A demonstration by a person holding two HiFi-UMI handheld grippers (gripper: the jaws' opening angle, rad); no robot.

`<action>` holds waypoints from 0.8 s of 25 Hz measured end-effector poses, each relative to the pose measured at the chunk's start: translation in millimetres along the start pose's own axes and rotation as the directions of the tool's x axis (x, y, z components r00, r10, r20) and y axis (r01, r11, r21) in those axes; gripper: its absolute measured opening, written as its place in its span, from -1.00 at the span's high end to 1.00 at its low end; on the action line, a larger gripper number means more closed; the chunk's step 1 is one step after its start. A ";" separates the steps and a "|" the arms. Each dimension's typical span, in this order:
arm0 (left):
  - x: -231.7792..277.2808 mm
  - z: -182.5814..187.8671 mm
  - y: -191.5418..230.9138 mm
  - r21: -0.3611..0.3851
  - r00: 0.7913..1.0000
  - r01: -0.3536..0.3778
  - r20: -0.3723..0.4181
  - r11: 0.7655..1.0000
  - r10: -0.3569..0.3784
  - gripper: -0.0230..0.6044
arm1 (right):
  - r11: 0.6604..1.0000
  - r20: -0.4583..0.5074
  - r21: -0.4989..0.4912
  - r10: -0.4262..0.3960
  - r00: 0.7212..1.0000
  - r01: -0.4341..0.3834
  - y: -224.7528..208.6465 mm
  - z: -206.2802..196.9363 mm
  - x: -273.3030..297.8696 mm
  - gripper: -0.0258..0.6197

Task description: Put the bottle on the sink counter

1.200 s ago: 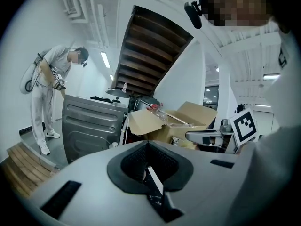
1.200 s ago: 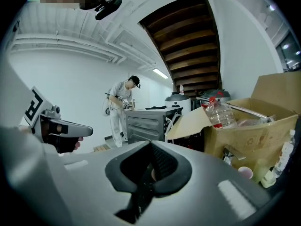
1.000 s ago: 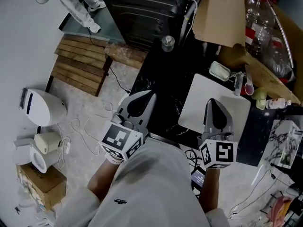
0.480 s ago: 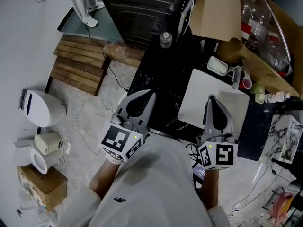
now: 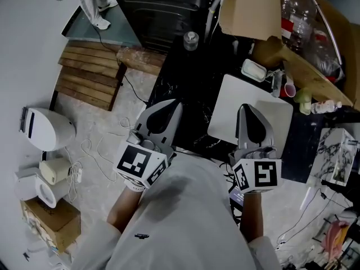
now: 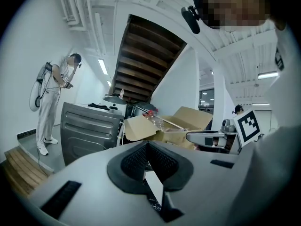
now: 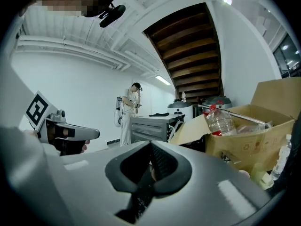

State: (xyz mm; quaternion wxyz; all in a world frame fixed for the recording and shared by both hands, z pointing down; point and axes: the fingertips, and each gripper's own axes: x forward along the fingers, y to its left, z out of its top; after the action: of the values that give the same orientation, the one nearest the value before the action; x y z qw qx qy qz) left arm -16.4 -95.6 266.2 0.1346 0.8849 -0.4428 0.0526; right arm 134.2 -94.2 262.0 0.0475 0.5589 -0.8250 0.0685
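Two closed, empty grippers over the black tabletop (image 5: 190, 91).
The left gripper (image 5: 169, 107) hovers at the tabletop's near left edge, its jaws together on nothing. Just right of it lies a white board (image 5: 233, 103). The right gripper (image 5: 248, 110) hangs over the board's near part, jaws likewise together and empty. Far right, a clear red-capped bottle (image 5: 295, 7) lies in the open cardboard box (image 5: 250, 7).

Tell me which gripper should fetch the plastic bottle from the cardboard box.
Probably right: the right gripper hangs nearer the cardboard box than the left gripper, with the plastic bottle ahead in its view. Both shut, empty.
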 end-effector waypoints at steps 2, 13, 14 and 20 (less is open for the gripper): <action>0.1 -0.1 -0.6 -0.001 1.000 -0.002 0.000 1.000 0.002 0.90 | 1.000 0.002 -0.001 0.005 1.000 -0.005 -0.3 1.6 0.6 0.89; 3.7 -3.3 -5.2 -0.008 1.000 0.011 -0.001 1.000 -0.011 0.90 | 0.999 -0.018 -0.030 0.029 0.999 -0.029 1.4 -1.4 -4.2 0.89; 4.2 -3.1 -6.1 -0.008 1.000 0.013 -0.001 1.000 -0.013 0.90 | 0.999 -0.021 -0.028 0.027 0.999 -0.028 0.8 -1.8 -4.8 0.89; 7.4 -4.9 -10.0 -0.010 1.000 0.016 -0.008 1.000 -0.016 0.90 | 1.000 -0.025 -0.020 0.020 0.999 -0.020 -5.0 -3.3 -7.0 0.89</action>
State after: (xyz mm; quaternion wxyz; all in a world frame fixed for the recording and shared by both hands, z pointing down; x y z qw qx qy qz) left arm -3.9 -94.1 270.5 0.1411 0.8876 -0.4352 0.0528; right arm 141.4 -89.1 264.4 0.0626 0.5492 -0.8306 0.0674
